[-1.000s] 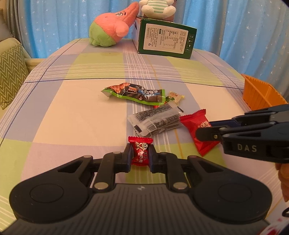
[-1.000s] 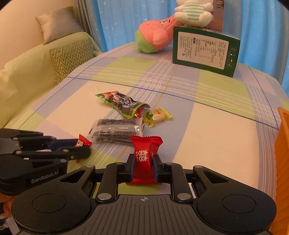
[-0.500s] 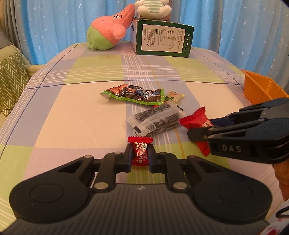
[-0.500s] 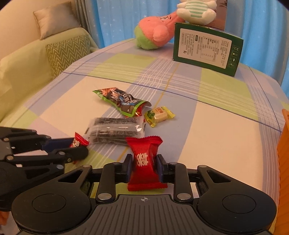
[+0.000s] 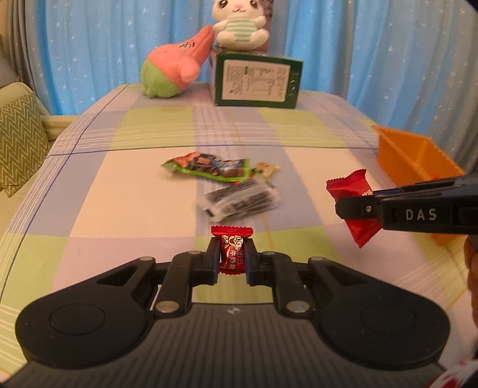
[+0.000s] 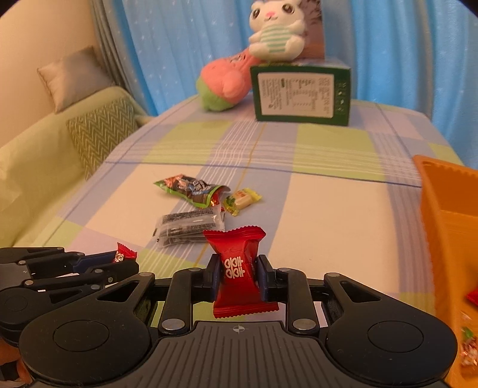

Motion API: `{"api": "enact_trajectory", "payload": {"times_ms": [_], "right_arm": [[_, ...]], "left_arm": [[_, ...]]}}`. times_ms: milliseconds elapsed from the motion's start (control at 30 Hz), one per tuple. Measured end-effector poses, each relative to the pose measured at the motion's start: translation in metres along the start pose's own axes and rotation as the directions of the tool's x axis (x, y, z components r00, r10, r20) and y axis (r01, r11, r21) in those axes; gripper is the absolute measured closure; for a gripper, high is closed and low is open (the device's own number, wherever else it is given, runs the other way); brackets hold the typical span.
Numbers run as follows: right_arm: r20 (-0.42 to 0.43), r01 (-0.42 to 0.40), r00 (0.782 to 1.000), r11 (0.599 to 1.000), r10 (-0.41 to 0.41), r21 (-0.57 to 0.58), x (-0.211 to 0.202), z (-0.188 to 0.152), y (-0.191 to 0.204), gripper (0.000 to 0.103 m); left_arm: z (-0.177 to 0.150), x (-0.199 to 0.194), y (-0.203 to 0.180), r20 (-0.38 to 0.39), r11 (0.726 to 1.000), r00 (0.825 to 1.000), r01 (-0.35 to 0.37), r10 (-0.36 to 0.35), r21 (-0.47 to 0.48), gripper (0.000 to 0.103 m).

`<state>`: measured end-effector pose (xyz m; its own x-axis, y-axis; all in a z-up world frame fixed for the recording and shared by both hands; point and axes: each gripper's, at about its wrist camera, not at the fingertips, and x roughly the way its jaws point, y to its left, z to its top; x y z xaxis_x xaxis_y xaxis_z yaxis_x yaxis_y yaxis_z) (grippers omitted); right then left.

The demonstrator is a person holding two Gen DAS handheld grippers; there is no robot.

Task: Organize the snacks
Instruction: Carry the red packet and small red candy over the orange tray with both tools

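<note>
Your left gripper [image 5: 232, 259] is clamped on a small red candy [image 5: 232, 249] with a crimped top edge, and your right gripper [image 6: 237, 279] is pinching a larger red snack packet [image 6: 237, 268] at its waist, so the glossy foil flares above and below the pads. Both are held off the desk [image 5: 125, 203], which is covered in a soft checked cloth of pale green, lilac and cream.

Ahead of you, near the middle of the desk, lies a loose cluster: a crinkled green-edged wrapper [image 5: 209, 167], a small yellow candy [image 6: 242, 200] just beside its right end, and a clear packet with black print [image 5: 240, 201] nearest you. They touch or overlap where they meet.

The ribbed orange plastic bin [image 6: 442, 215] sits at the right edge of the desk, close to your right gripper, with wrapped snacks already inside. The stretch of cloth between your right gripper and the bin's wall is bare.

Well back, a green carton [image 5: 258, 80] stands upright with a white plush animal [image 5: 240, 25] seated on top and a pink-and-green plush [image 5: 171, 71] leaning against its left side. Blue starred curtains [image 5: 89, 44] hang behind them. To your left, past the rounded desk edge, is a pale green sofa [image 6: 38, 167] with a zigzag cushion [image 6: 98, 132].
</note>
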<state>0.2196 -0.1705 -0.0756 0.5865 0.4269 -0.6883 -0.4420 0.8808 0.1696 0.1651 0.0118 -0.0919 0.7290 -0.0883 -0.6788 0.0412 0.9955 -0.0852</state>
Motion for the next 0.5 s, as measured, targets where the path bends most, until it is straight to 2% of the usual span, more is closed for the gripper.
{"api": "enact_trajectory", "payload": {"times_ms": [267, 500], "right_arm": [[0.040, 0.068, 0.997, 0.995, -0.071, 0.066, -0.053, -0.012, -0.014, 0.077], [0.080, 0.108, 0.990, 0.990, -0.116, 0.095, -0.100, -0.009, -0.031, 0.077]], "left_arm": [[0.009, -0.031, -0.038, 0.033, 0.999, 0.998, 0.049, -0.049, 0.014, 0.089], [0.023, -0.052, -0.079, 0.067, 0.994, 0.993, 0.098, -0.101, 0.055, 0.089]]}}
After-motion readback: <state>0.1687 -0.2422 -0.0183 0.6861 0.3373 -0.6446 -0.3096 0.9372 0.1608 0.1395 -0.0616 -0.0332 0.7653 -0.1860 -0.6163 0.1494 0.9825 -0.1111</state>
